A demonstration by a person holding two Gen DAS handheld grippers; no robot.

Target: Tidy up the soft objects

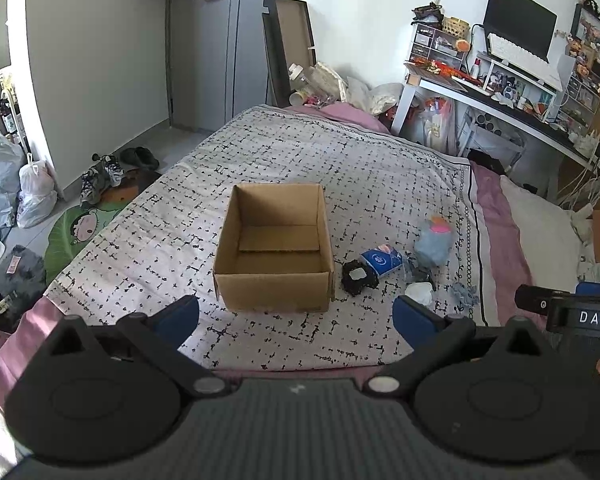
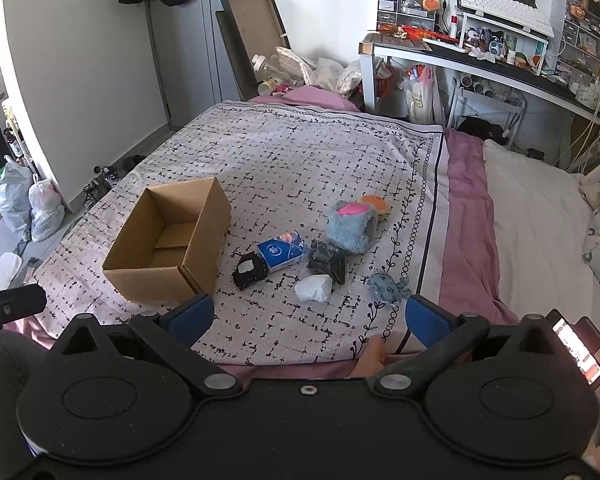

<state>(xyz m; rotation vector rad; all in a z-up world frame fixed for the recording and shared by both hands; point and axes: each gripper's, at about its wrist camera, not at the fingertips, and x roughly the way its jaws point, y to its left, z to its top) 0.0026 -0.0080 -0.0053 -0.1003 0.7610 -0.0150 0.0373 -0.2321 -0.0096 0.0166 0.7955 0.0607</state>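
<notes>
An open, empty cardboard box (image 1: pixel 274 246) stands on the patterned bedspread; it also shows in the right wrist view (image 2: pixel 168 240). To its right lie soft items: a black pouch (image 2: pixel 250 270), a blue tissue pack (image 2: pixel 280 254), a dark crumpled bundle (image 2: pixel 327 262), a white wad (image 2: pixel 314 287), a fluffy blue plush with pink (image 2: pixel 350 228), an orange round plush (image 2: pixel 374 204) and a small blue toy (image 2: pixel 388 288). My left gripper (image 1: pixel 296 316) is open and empty, in front of the box. My right gripper (image 2: pixel 308 316) is open and empty, in front of the items.
The bedspread (image 2: pixel 300 152) covers a pink-sheeted bed with a white pillow (image 2: pixel 540 220) at right. A cluttered desk (image 2: pixel 480 56) stands behind. Bags (image 1: pixel 20 188) and shoes (image 1: pixel 104 176) lie on the floor at left. A phone (image 2: pixel 578 350) is mounted on the right gripper.
</notes>
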